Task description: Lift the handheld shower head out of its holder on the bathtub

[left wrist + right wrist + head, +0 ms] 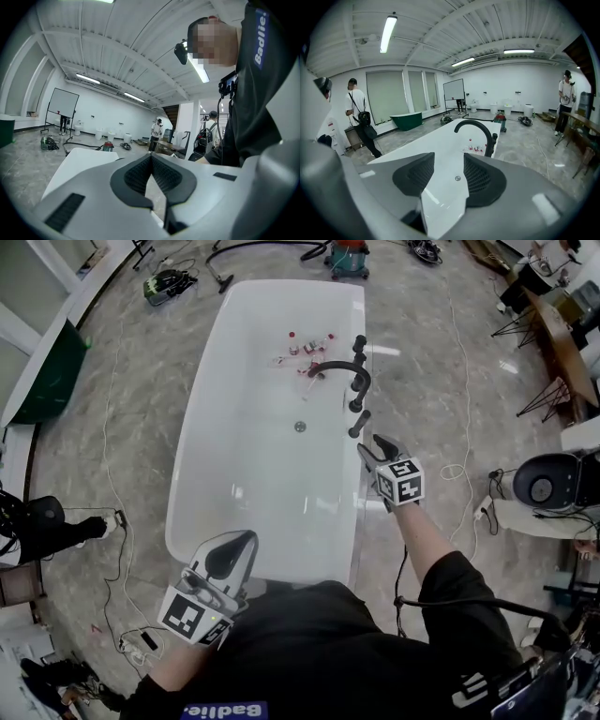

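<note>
The white bathtub (202, 427) fills the middle of the head view. On its right rim stands a black arched faucet (339, 367), and just nearer lies the short black handheld shower head (359, 423) in its holder. My right gripper (373, 448) hovers just short of it with its jaws open and nothing between them. In the right gripper view, my right gripper (449, 157) frames the tub floor, with the faucet (477, 127) beyond; the shower head is hidden there. My left gripper (246, 542) hangs shut and empty over the tub's near end. The left gripper (151, 157) points level along the tub.
Small bottles (305, 348) lie in the tub's far end, and the drain (300, 427) is mid-floor. A vacuum (349, 257) and hose sit beyond the tub, a green tub (47, 371) is at left, and cables (459, 381) trail over the marble floor. People stand around the room.
</note>
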### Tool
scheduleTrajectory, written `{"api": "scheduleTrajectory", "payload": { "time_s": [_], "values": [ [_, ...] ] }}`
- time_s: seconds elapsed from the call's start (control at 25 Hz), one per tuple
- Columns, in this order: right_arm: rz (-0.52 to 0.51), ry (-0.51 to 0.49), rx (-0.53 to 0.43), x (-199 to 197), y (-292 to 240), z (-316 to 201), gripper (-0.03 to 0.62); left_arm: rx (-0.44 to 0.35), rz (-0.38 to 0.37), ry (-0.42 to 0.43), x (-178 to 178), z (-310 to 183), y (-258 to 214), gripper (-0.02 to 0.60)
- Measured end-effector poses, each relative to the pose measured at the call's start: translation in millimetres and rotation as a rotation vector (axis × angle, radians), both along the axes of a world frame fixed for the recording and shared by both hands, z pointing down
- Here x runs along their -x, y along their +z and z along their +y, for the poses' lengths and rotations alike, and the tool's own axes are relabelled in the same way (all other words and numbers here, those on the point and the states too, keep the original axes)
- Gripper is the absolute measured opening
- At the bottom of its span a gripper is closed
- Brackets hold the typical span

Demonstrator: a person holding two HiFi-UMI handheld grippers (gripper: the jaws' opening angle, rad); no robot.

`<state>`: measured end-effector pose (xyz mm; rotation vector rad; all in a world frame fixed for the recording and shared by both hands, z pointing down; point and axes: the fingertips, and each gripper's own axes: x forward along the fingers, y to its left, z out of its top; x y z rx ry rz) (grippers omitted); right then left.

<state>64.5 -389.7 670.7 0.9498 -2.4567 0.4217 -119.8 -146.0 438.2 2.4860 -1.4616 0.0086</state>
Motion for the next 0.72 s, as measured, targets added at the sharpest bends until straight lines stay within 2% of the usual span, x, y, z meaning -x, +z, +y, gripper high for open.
{"api": "scheduleTrajectory", "payload": {
  "time_s": [0.28,0.56,0.72],
  "values": [
    [0.039,0.067,0.063,-10.1,47.5,-39.3,0.184,0.055,-0.011,0.041,-2.7,-5.2,22.5,0.006],
    [0.094,0.114,0.113,-12.5,85.8,-67.3,0.206,0.034,0.013,0.041,-1.9,-20.5,17.9,0.006],
    [0.121,0.13,0.134,-15.0,106.5,-82.8,0.213,0.065,0.003,0.054,-3.9,-19.0,29.5,0.006]
  ]
}}
